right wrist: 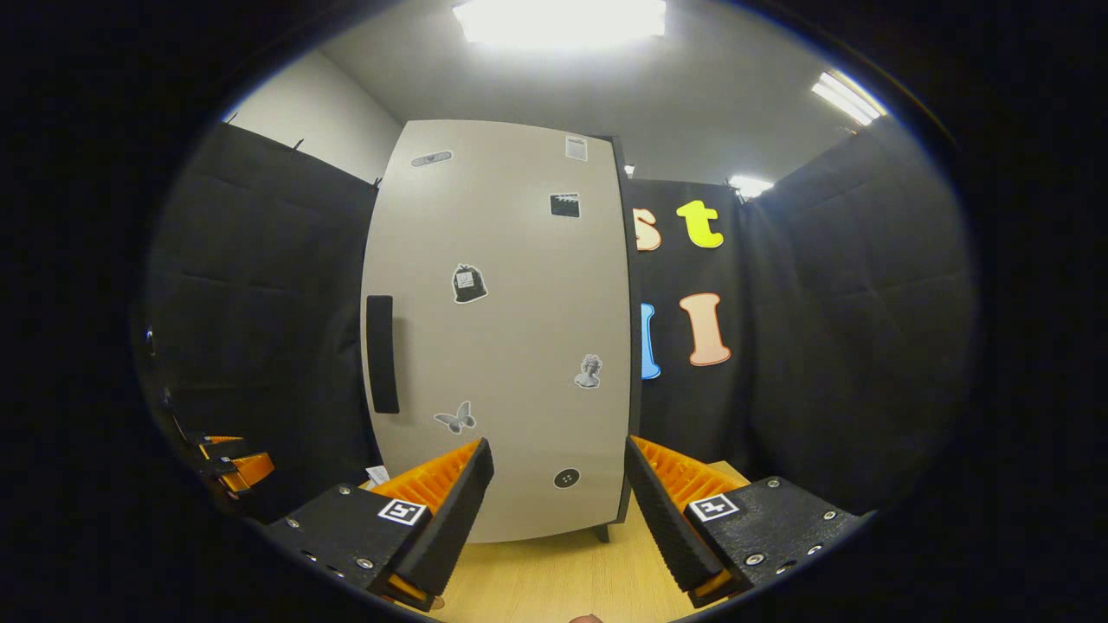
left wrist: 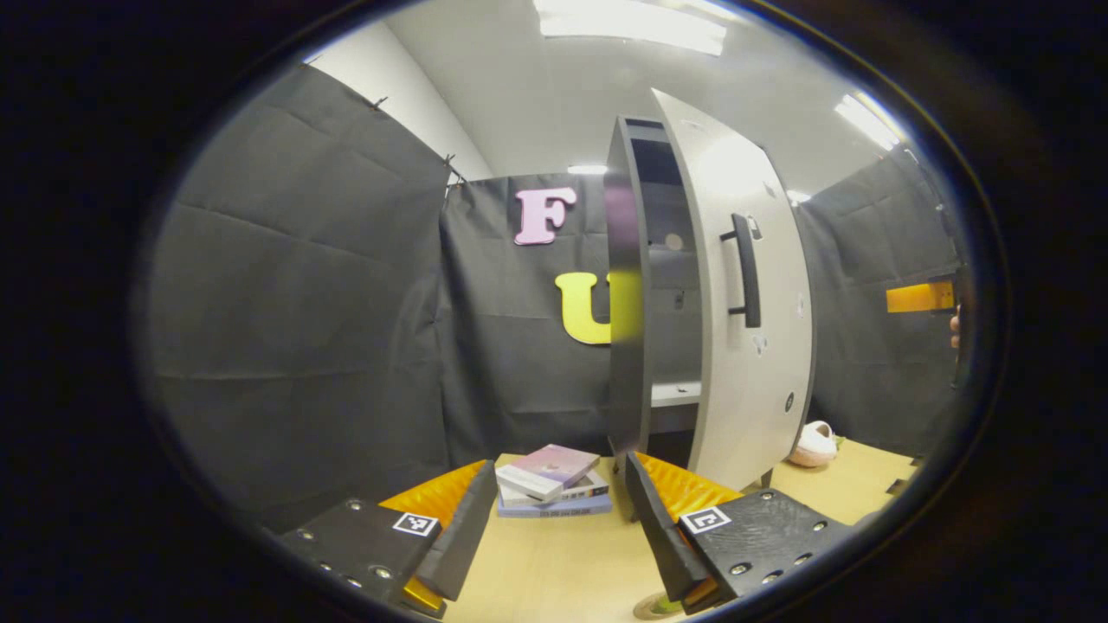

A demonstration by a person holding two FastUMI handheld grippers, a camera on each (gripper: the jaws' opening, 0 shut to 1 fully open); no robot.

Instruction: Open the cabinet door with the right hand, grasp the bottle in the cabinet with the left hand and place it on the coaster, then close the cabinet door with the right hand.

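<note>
The cabinet door [left wrist: 749,320] stood ajar ahead-right of the released left gripper [left wrist: 554,519]; the right gripper [right wrist: 554,510], also released, faced its upright handle [right wrist: 382,353].

Pale grey door [right wrist: 511,346], black handle [right wrist: 382,353]; light wood table [left wrist: 563,562].

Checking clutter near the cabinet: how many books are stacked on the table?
3, in one stack on the table, left of the cabinet's open door: top book, middle, bottom. Others may be hidden.
</note>
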